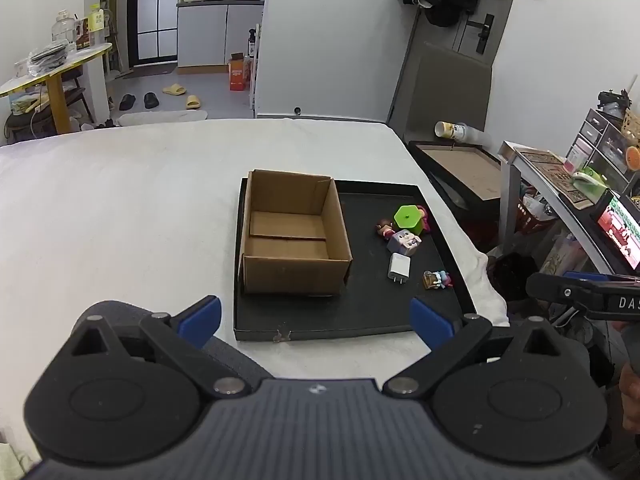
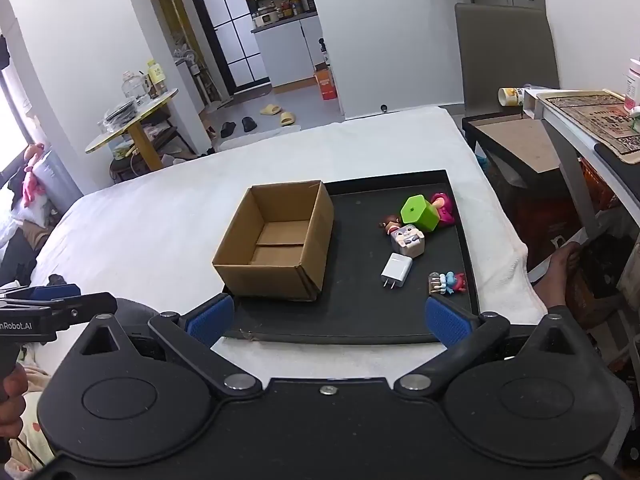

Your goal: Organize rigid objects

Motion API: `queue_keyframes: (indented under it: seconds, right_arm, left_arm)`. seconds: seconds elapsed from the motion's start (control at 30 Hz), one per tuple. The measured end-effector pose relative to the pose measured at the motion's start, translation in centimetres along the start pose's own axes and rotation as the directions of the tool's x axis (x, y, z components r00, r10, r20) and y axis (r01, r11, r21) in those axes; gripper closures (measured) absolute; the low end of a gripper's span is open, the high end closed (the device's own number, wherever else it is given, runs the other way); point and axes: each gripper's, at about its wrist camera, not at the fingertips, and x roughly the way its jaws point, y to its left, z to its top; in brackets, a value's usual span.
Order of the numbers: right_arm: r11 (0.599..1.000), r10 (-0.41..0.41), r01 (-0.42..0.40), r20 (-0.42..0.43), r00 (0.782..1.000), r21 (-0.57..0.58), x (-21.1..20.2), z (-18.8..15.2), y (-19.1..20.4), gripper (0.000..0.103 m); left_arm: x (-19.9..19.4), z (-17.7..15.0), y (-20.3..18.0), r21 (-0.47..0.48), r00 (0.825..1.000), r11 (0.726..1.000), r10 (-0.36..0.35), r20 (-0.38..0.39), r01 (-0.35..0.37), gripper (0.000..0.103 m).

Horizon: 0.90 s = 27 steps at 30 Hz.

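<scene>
The black tray (image 2: 360, 336) lies on a white-covered bed (image 2: 160, 220). At the tray's left stands the cardboard box (image 2: 276, 240), open side up. To its right lie the white charger (image 2: 396, 270), flat, prongs toward the camera, long axis running near to far; the green block (image 2: 420, 212), tilted; a cube figurine (image 2: 408, 240) touching it; and a small toy (image 2: 446, 283) just beside the charger. The left gripper (image 1: 316, 320) and right gripper (image 2: 328, 320) hover before the tray, jaws released, empty. Partial lettering "nRobot.AI" shows on the left gripper.
</scene>
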Motion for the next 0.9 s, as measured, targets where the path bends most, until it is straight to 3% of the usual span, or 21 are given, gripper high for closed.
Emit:
queue_keyframes:
  seconds: [0.9]
  right_arm:
    - [1.000, 0.006, -0.006, 0.009, 1.000, -0.011, -1.1, 0.2, 0.3, 0.000]
  left_arm:
    - [-1.1, -0.5, 0.1, -0.012, 1.000, 1.000, 0.000, 0.021, 0.001, 0.003]
